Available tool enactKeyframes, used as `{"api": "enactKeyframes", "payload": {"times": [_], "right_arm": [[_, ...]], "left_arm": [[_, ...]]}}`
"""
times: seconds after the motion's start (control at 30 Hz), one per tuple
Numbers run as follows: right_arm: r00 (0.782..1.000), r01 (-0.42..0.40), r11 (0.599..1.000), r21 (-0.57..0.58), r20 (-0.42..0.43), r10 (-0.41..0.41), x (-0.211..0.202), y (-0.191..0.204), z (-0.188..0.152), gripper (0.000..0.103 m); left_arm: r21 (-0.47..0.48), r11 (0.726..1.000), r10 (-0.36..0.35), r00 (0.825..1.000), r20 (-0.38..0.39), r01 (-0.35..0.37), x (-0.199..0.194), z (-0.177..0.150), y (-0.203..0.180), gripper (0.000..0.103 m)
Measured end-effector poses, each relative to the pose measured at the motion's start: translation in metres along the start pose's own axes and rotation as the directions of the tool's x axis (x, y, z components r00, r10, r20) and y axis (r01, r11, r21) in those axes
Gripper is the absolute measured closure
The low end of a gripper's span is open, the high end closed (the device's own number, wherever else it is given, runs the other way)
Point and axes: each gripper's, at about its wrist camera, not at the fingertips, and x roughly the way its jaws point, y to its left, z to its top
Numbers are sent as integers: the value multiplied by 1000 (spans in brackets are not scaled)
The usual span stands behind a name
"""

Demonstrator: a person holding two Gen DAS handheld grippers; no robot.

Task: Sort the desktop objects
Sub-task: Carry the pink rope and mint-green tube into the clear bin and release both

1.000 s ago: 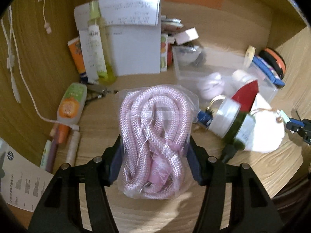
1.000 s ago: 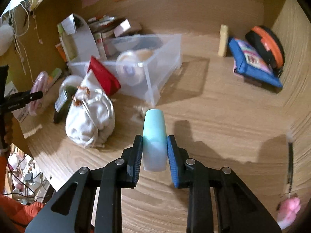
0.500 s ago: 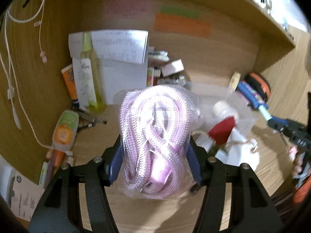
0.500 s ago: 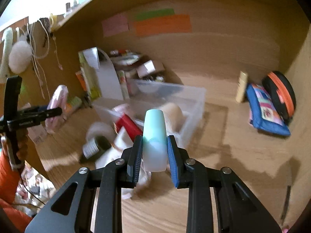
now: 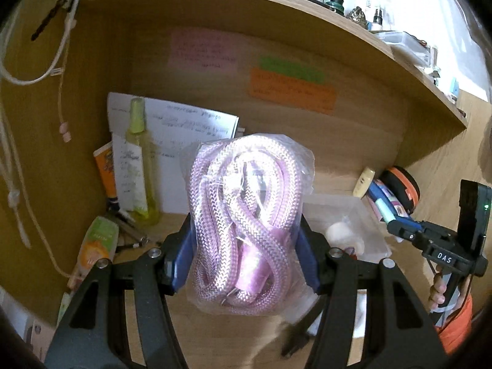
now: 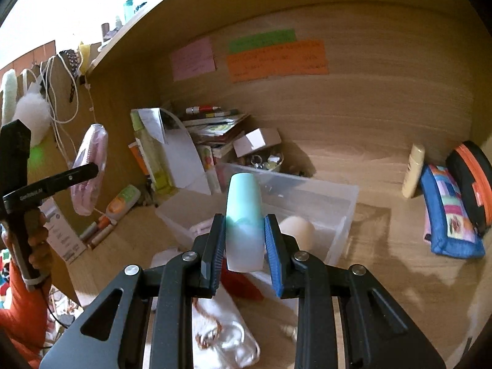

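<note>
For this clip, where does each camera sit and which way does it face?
Left wrist: rides the left tongs, facing the desk's back wall past the bagged pink rope they clamp; the right tongs and hand show at right.
Right wrist: rides the right tongs, which grip a mint tube, facing the clear bin; the left tongs show at left.
Shared: bin, orange note, rope.

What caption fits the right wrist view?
Right gripper shut on a mint-green tube above the clear plastic bin on a cluttered wooden desk.

Bagged pink rope [image 5: 246,224] and upright mint tube [image 6: 244,224] (both held aloft)
</note>
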Motion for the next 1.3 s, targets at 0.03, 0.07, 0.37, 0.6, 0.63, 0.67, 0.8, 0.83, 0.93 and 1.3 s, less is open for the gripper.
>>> {"api": "enactKeyframes", "payload": {"times": [0.03, 0.07, 0.37, 0.6, 0.63, 0.67, 0.8, 0.83, 0.93, 1.3], "right_arm": [[1000, 2, 1000, -3, 0, -2, 2, 0, 3, 80], [1000, 6, 1000, -9, 0, -6, 5, 0, 6, 80], [999, -50, 999, 9, -19, 50, 33, -1, 26, 80], [999, -31, 999, -6, -45, 31, 58, -2, 33, 80], [998, -30, 1000, -3, -47, 30, 62, -2, 33, 80], [998, -31, 1000, 4, -47, 31, 66, -3, 32, 80], [996, -48, 999, 18, -75, 49, 81, -5, 24, 80], [994, -55, 998, 26, -92, 58, 86, -7, 21, 80], [992, -36, 999, 13, -124, 37, 95, -7, 14, 80], [984, 25, 999, -22, -176, -29, 108, -10, 5, 80]], "left_arm": [[0, 1000, -3, 1000, -1, 3, 6, 4, 0, 44], [3, 1000, -7, 1000, -4, 7, 10, 6, -1, 44], [-3, 997, -72, 996, -54, 71, 64, 17, -12, 44], [14, 999, -36, 994, -99, 37, 107, 6, -23, 44], [2, 999, -36, 993, -113, 36, 115, 4, -22, 44], [-3, 999, -36, 992, -121, 36, 121, 2, -22, 44], [21, 1000, 15, 992, -125, -12, 138, -5, -29, 44], [35, 999, 21, 992, -126, -17, 141, -8, -31, 44], [64, 998, 22, 990, -137, -13, 149, -13, -35, 44], [85, 996, 22, 980, -199, -5, 161, -22, -40, 44]]}}
